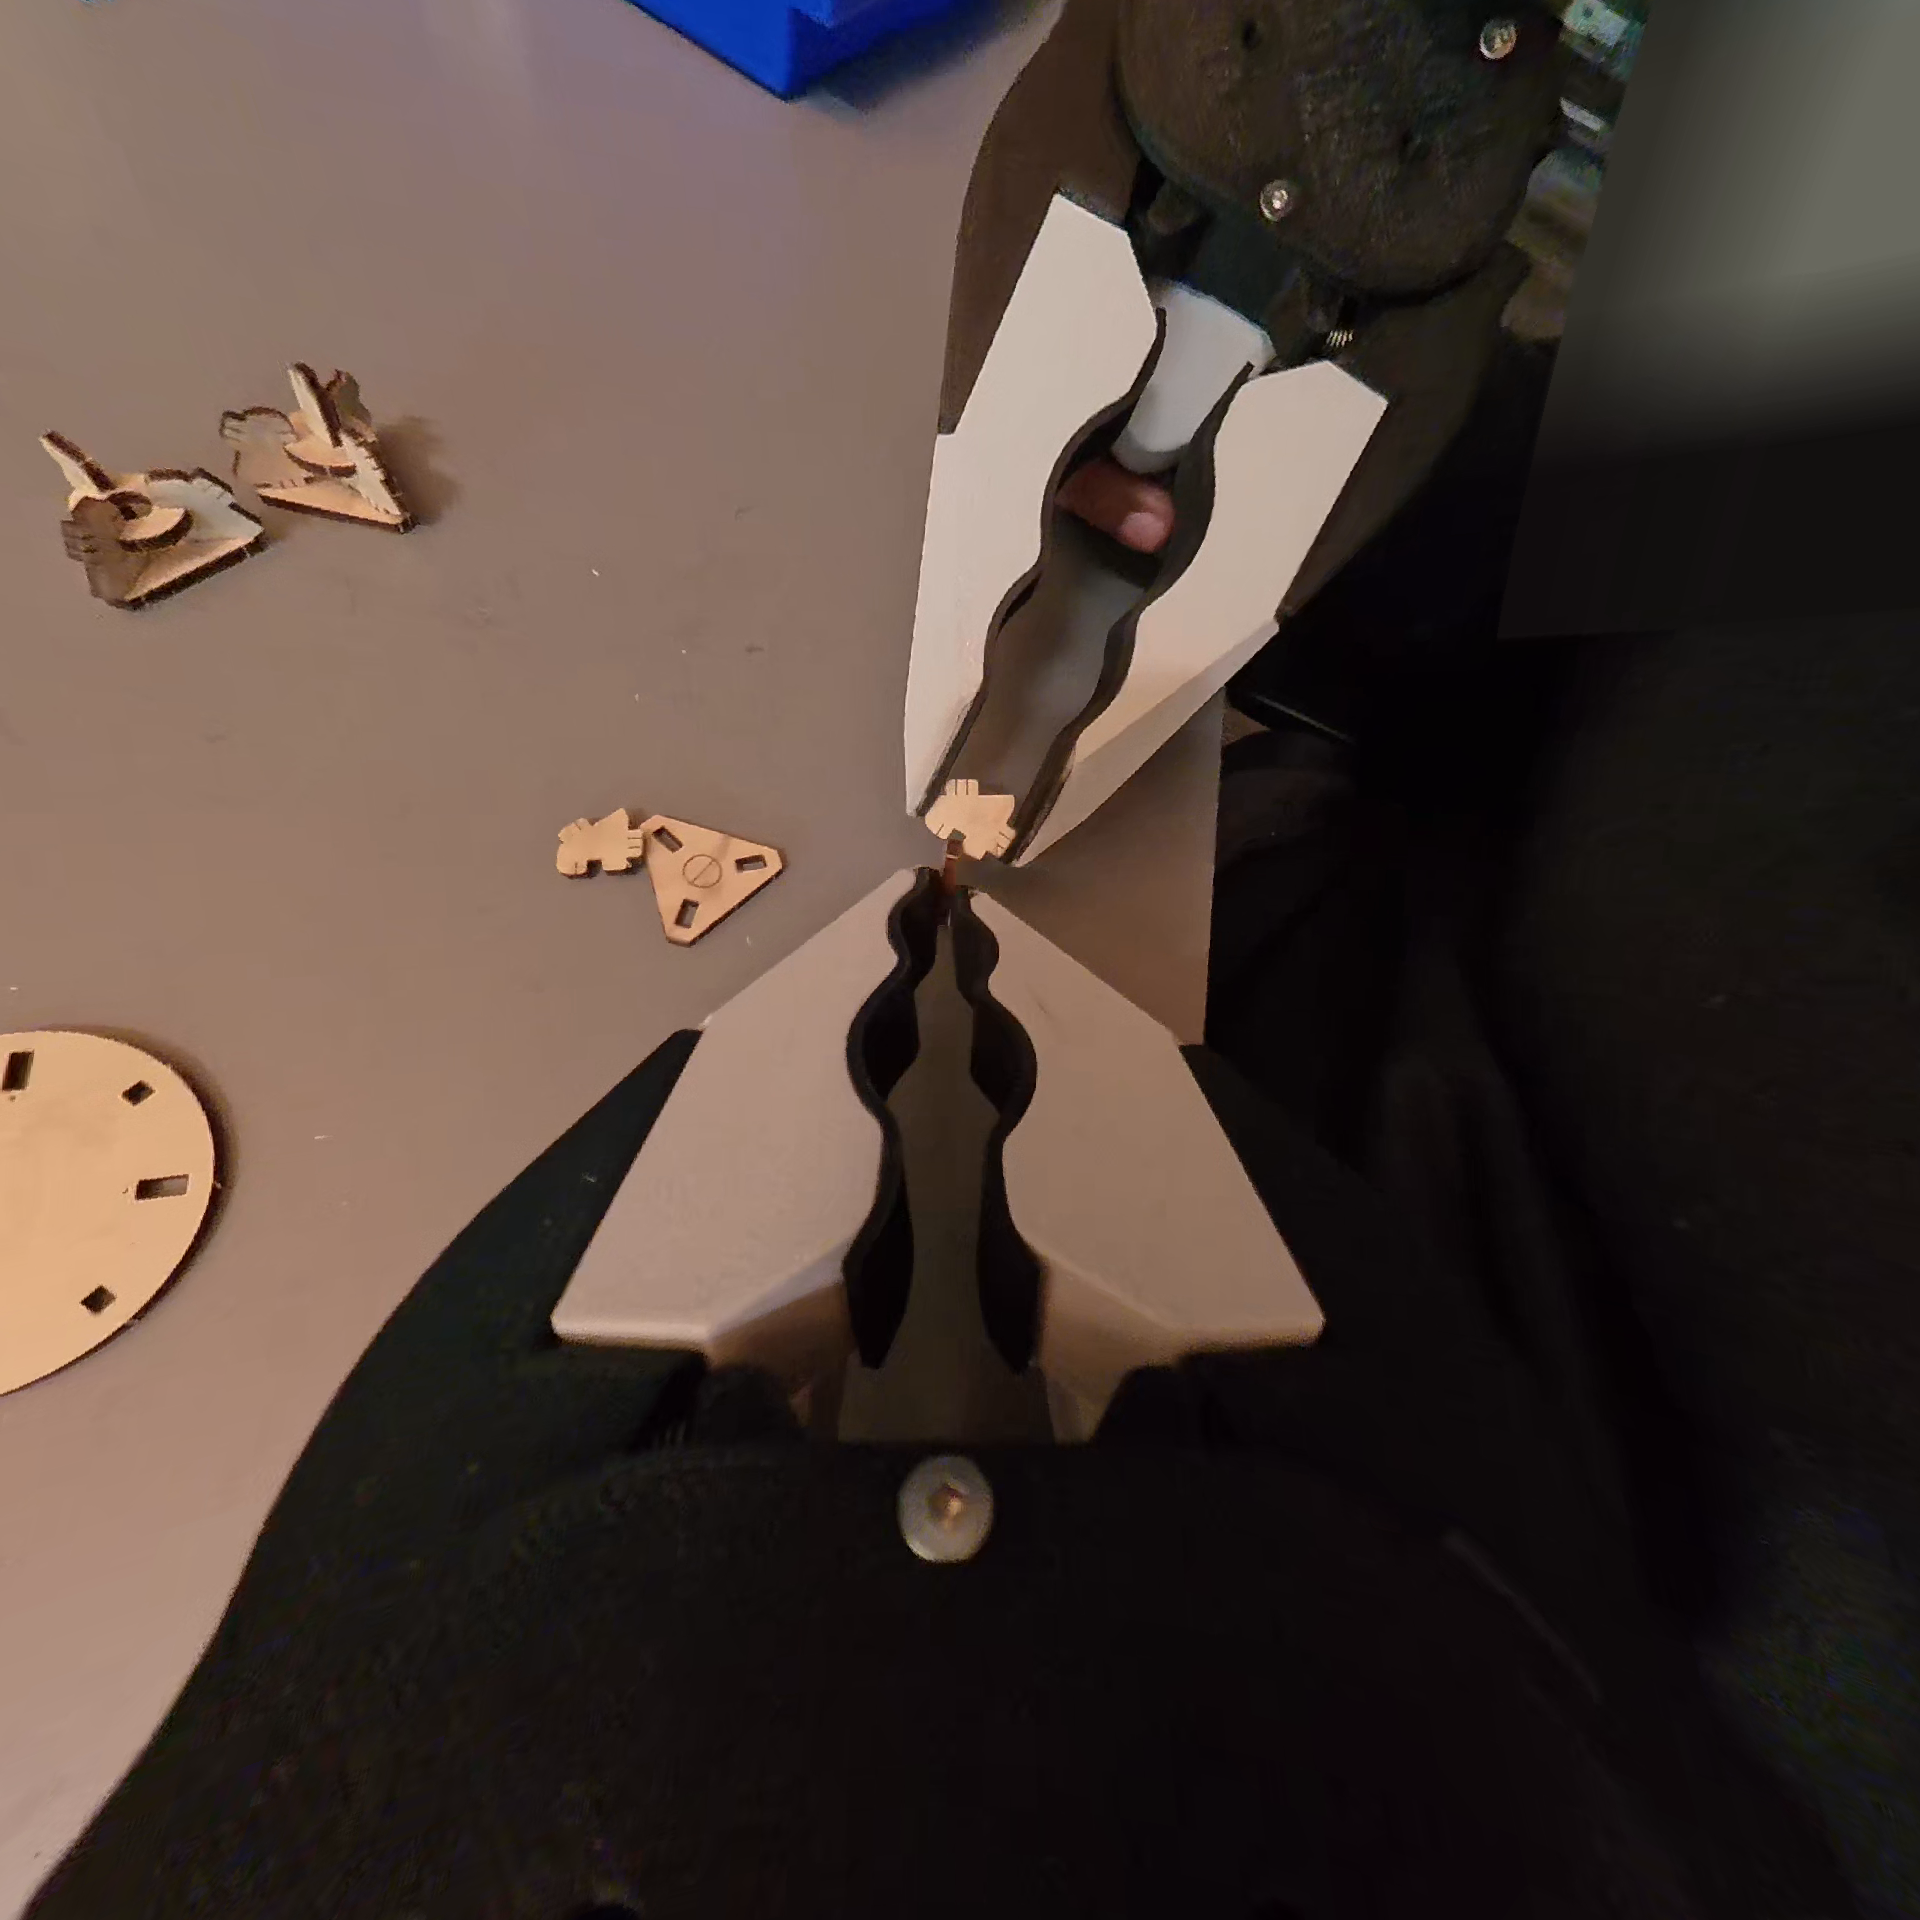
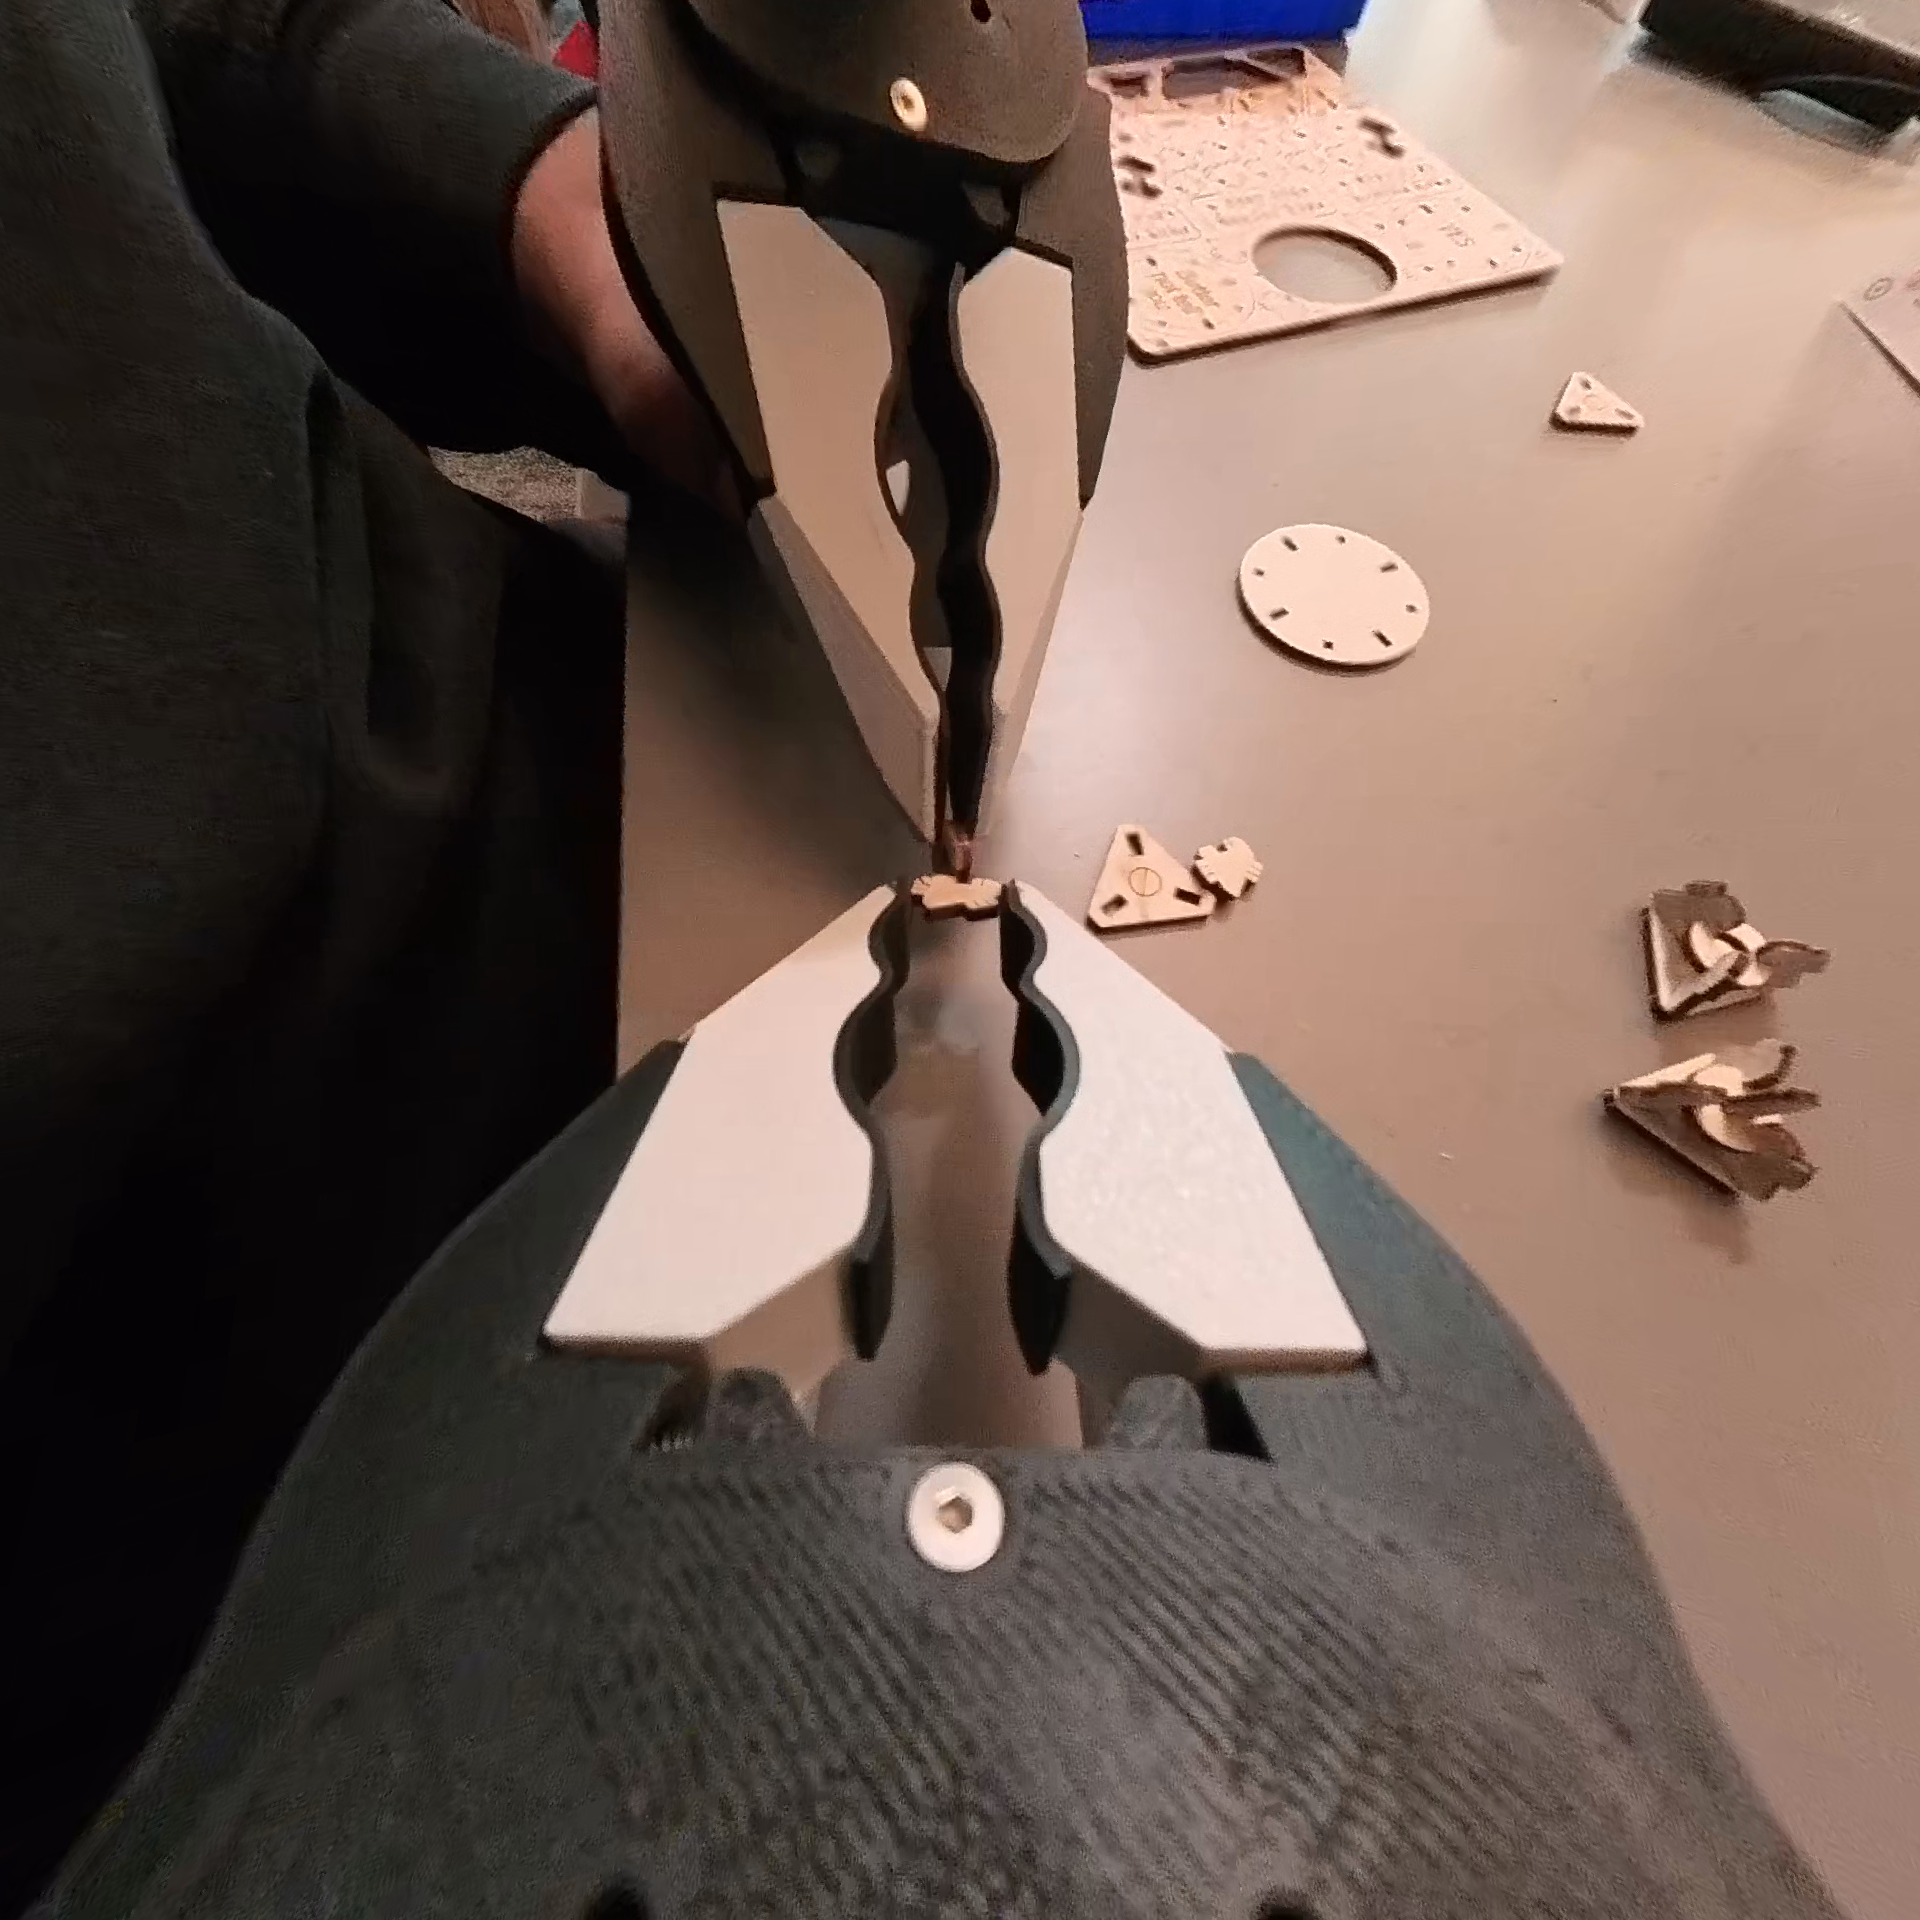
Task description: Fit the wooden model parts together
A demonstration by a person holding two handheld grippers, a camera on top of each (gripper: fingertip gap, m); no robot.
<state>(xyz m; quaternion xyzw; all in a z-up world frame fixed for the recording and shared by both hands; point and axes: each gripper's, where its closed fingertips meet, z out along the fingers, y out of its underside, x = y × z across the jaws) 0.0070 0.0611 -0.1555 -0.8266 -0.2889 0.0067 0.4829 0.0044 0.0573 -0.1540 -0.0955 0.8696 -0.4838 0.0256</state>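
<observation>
My left gripper (image 1: pixel 940 896) is shut on a thin wooden piece (image 1: pixel 948 876) seen edge-on, its tip sticking out of the fingertips. My right gripper (image 2: pixel 956 906) is shut on a small flat notched wooden piece (image 2: pixel 956 898), gripped across its width. The two grippers face each other tip to tip just above the grey table (image 1: pixel 468 675). The thin piece meets the notch in the flat piece's (image 1: pixel 971 821) edge. In the right wrist view the left gripper (image 2: pixel 958 831) comes down from above with the thin piece (image 2: pixel 958 850). In the left wrist view the right gripper (image 1: pixel 966 836) reaches in from the top.
A wooden triangle plate (image 1: pixel 707 873) with a loose notched piece (image 1: pixel 597 840) lies just left. Two assembled wooden triangles (image 1: pixel 156 520) (image 1: pixel 317 457) and a slotted disc (image 1: pixel 83 1205) lie farther left. A cut-out wooden sheet (image 2: pixel 1320 197), a small triangle (image 2: pixel 1597 405) and a blue bin (image 1: pixel 831 31) sit at the back. Only a small space, under 4 cm, lies between the two pairs of fingers. The wooden triangle plate (image 1: pixel 707 873) lies around 4 centimeters away from my right fingertips. It is also in sight in the right wrist view (image 2: pixel 1139 874).
</observation>
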